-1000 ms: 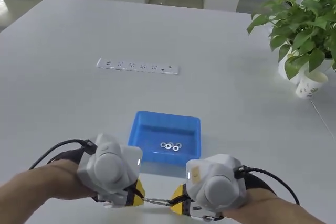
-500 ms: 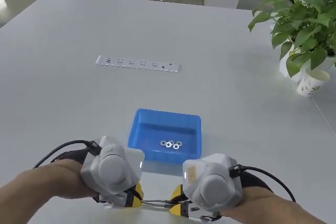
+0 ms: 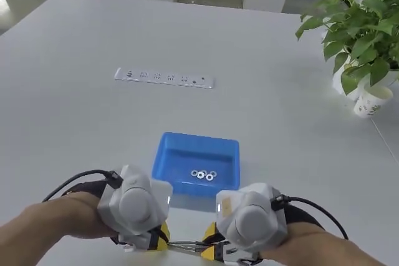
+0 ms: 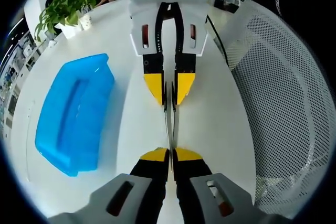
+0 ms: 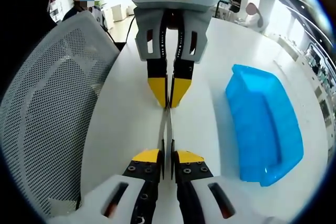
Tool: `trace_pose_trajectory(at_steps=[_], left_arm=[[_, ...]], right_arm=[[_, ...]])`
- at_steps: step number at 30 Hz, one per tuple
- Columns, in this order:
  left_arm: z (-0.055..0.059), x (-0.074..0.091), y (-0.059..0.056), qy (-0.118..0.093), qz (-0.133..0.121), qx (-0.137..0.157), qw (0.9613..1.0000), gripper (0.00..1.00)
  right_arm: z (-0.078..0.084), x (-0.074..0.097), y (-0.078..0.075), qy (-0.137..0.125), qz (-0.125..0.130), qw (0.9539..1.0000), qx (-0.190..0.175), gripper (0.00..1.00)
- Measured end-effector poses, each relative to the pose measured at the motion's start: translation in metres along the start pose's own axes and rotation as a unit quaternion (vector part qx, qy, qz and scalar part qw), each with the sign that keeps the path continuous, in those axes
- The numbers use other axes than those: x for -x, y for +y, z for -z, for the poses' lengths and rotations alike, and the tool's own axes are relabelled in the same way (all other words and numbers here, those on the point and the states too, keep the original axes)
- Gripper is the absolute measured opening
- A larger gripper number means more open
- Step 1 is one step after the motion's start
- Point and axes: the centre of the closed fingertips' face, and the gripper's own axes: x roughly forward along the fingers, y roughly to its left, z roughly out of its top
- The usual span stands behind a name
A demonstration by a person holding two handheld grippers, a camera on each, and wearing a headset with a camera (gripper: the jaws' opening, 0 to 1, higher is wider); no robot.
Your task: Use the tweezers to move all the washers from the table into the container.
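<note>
The left claw (image 4: 169, 155) and right claw (image 5: 167, 157) each pinch one end of the tweezers (image 4: 170, 124) over the table (image 3: 93, 123) just before the container (image 3: 167, 154), probably to put them down, since the washers (image 3: 203, 174) lie inside it.

Plastic and metal on a smooth, matt white table (image 3: 93, 42).
Container (image 3: 181, 157): blue plastic, glossy, looks slightly see-through in the gripper views. Washers (image 3: 203, 174): bright shiny metal. Tweezers (image 4: 169, 124): thin bare metal, dull sheen. Left gripper (image 4: 169, 153) and right gripper (image 5: 167, 156): matt white plastic shells, smooth yellow tips on black jaws. Power strip (image 3: 163, 78): white plastic, matt. Chair back (image 4: 283, 103): white open mesh, rough texture. Plant pot (image 3: 368, 101): white, smooth; material unclear.
</note>
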Motion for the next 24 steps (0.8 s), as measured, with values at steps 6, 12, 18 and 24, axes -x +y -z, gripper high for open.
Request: trace_pose_trajectory(at_steps=[6, 12, 18, 24], left_arm=[[0.001, 0.001, -0.002, 0.001, 0.001, 0.001, 1.0, 0.1], [0.004, 0.003, 0.0, 0.007, -0.007, 0.002, 0.9999, 0.15], [0.006, 0.013, 0.001, -0.002, -0.018, 0.017, 0.9997, 0.19], [0.005, 0.025, 0.002, -0.019, -0.03, 0.04, 0.9986, 0.23]], right_arm=[[0.0, 0.0, 0.0, 0.001, -0.001, 1.0, -0.002, 0.14], [0.002, 0.003, -0.002, 0.005, 0.004, 1.0, -0.003, 0.2], [0.001, 0.011, -0.004, -0.004, 0.013, 0.9998, -0.013, 0.24], [0.0, 0.024, -0.011, -0.018, 0.03, 0.999, -0.028, 0.28]])
